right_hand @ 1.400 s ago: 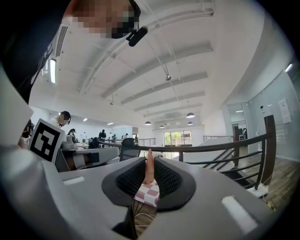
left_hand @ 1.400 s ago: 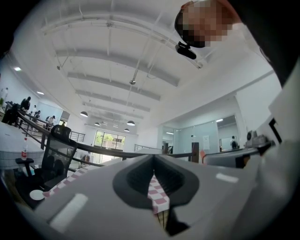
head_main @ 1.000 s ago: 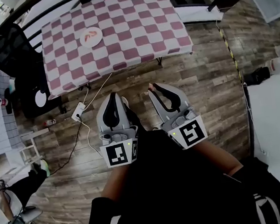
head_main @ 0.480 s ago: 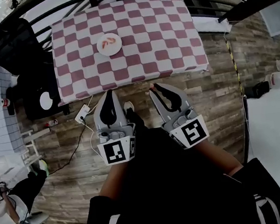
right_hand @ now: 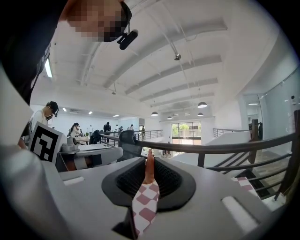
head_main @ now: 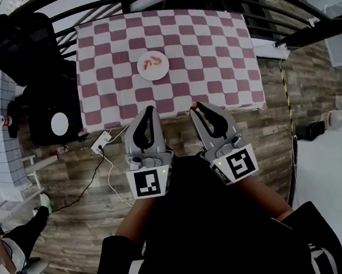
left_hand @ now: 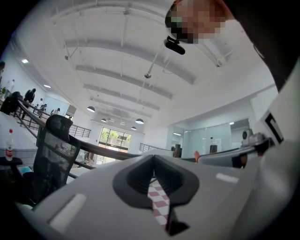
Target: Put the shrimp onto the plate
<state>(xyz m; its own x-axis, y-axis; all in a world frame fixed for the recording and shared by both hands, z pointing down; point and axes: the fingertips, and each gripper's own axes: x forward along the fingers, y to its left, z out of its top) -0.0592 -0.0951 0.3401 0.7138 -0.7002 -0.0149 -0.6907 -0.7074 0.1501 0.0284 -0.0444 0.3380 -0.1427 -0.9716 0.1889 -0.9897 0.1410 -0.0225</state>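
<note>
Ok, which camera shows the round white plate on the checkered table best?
The head view: the round white plate shows whole on the red-and-white checkered tablecloth, with pink shrimp on it. Both gripper views show only a sliver of that cloth between their jaws, and no plate.

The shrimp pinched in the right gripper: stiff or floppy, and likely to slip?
Probably fairly stiff: the shrimp stands straight up between the closed fingers of the right gripper without drooping. Likely light, as a thin pinch holds it. Only a narrow sliver is gripped, so it might slip.
</note>
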